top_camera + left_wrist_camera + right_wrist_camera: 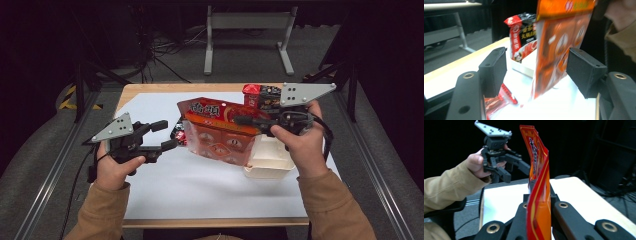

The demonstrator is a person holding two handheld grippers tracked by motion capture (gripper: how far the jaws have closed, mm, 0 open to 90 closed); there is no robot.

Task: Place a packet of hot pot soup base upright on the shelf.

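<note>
Now the right gripper [239, 120] is clenched on the top seal of the orange-red multipack noodle bag [222, 135] and holds it in the air over the middle of the white table cover [200, 190], toward its right edge. The bag hangs slanted, its long axis running from the sealed top at the far side down toward the near side. Its lower part is just above the white paper tray [270, 167], which lies near the right edge.

The left gripper [165, 135] stands released, nothing between its pads, and no pad touches the bag. In the left gripper view the bag's narrow side edge [537, 57] sits ahead, between the two black jaws. So the bag lies to the right of the left gripper, just beside it, and this hand is the free one to reach it.

A small red sachet [179, 136] lies on the cover under the left gripper, and a black-and-red noodle packet [260, 96] stands near the far right corner
</note>
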